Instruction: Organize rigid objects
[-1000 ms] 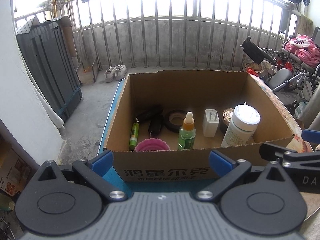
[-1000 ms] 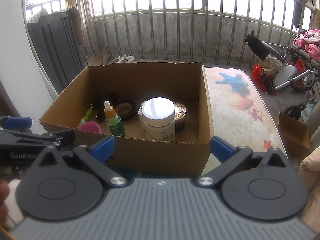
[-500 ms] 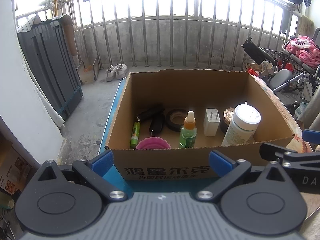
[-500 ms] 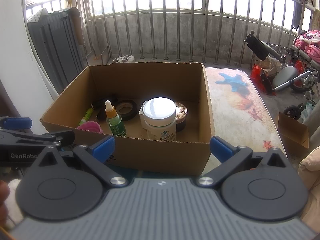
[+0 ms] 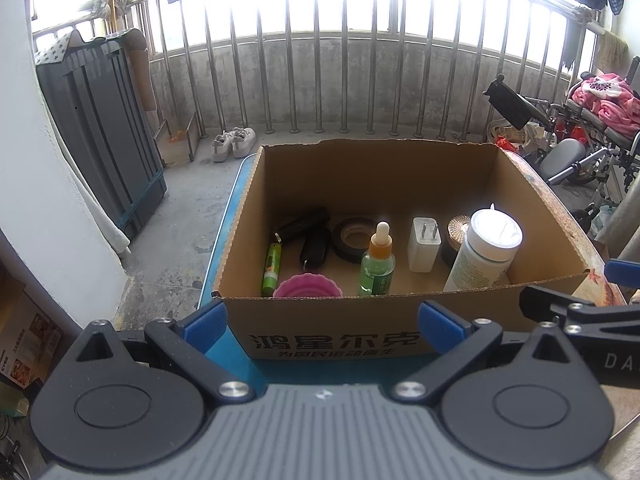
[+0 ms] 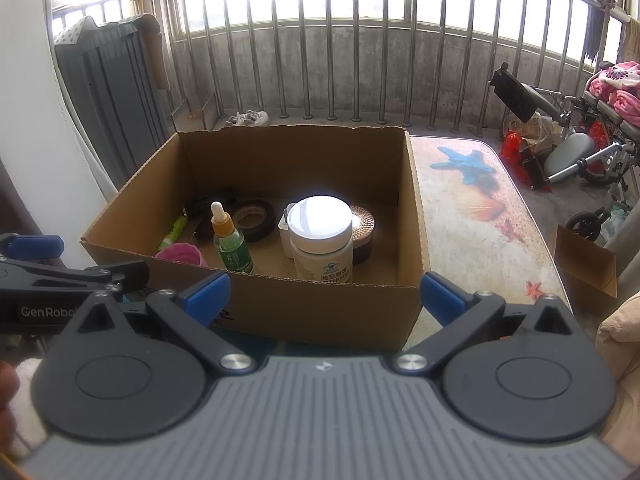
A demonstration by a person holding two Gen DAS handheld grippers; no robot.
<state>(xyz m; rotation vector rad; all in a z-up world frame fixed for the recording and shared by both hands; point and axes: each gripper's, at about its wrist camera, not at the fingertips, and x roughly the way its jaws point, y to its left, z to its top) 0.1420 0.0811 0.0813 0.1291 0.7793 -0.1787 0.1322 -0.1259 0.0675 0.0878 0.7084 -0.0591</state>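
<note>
Both grippers, left [image 5: 322,316] and right [image 6: 324,288], had wide, empty jaws. Reaching into the box [image 5: 332,320] might tip the dropper [image 5: 377,262] or jar [image 5: 484,256].

The open brown cardboard box [image 5: 320,332] sits on the seashell-printed table [image 6: 472,216]. Inside, a white-capped plastic jar [image 5: 484,254] stands right of a green dropper bottle [image 5: 378,266]. A black tape roll [image 5: 354,238] lies behind the bottle.
</note>
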